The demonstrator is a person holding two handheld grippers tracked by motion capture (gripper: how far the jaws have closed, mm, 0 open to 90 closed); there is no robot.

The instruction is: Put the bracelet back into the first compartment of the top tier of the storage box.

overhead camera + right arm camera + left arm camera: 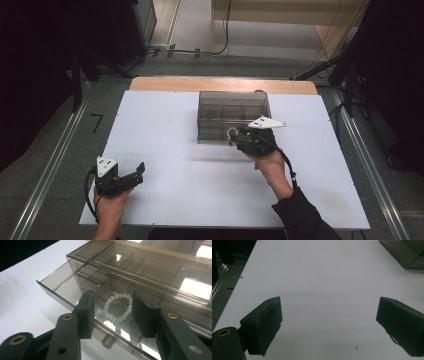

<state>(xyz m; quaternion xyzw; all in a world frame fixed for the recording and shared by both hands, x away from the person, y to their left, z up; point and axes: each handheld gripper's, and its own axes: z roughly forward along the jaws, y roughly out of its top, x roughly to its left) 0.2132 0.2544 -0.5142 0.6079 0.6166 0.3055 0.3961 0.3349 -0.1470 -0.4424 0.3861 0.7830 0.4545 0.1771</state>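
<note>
Since the white bead bracelet (116,309) is seen lying flat on the floor of the pulled-out drawer (62,287) of the smoky transparent organiser box (233,114), the placing step can be judged as done. The right gripper (113,312) is held just above this drawer, and its jaws stand apart at a middle width with nothing pressed between them; the bracelet is seen through the gap, below them, not held. In the high view the right gripper (248,138) is found at the front edge of the box. The drawer is open, with its small knob (108,341) pointing toward the person. What is left, as far as can be judged, is that the drawer is pushed back into the box. The left gripper (121,178) is kept low over the white surface (165,150), well apart from the box, with its jaws wide and empty.
</note>
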